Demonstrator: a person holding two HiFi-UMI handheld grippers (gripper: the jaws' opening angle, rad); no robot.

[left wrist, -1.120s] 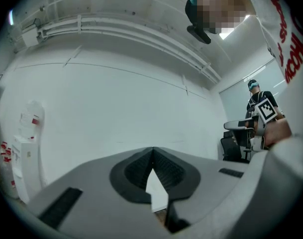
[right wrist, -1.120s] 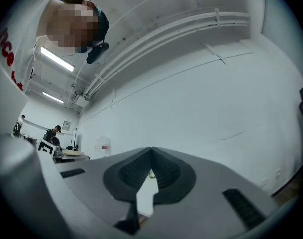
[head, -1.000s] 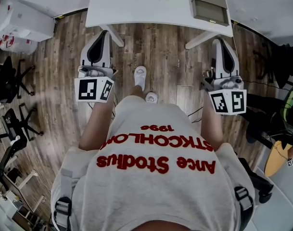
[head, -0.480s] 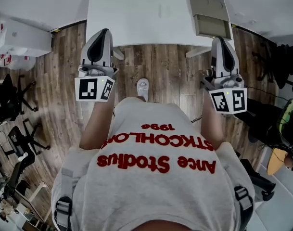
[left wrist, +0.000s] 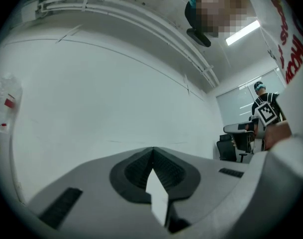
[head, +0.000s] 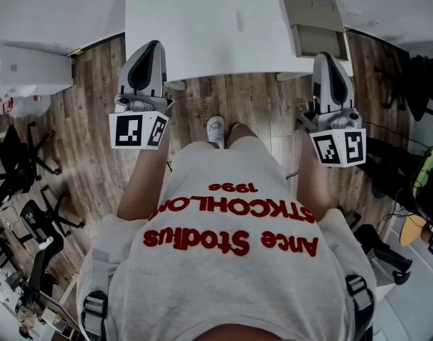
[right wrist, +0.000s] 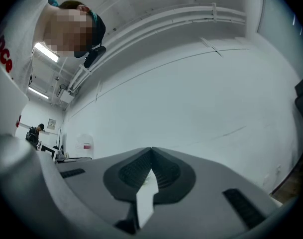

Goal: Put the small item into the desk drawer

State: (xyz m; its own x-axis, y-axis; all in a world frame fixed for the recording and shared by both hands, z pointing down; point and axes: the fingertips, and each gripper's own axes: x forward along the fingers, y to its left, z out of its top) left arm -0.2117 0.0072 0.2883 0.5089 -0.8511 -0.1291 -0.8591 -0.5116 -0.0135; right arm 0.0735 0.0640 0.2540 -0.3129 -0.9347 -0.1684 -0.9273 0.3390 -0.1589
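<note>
Both grippers are empty. The left gripper and the right gripper have their jaws pressed fully together with nothing between them, and both point forward at about the level of the near edge of the white desk. Each gripper view shows only bare wall past the closed jaws, so I must steer from the head view.

The step in hand, as I judge it, is reaching the desk and getting ready to pick. A small pale item lies on the desk top, too faint for me to say what it is. It sits between the two grippers' lines and well beyond both tips, nearer the right one. To its right stands a grey drawer unit, just ahead of the right gripper.

To do this well, I would part the jaws of one gripper before it crosses the desk edge, tilt it down, and bring the item into that gripper's own view before closing.
</note>
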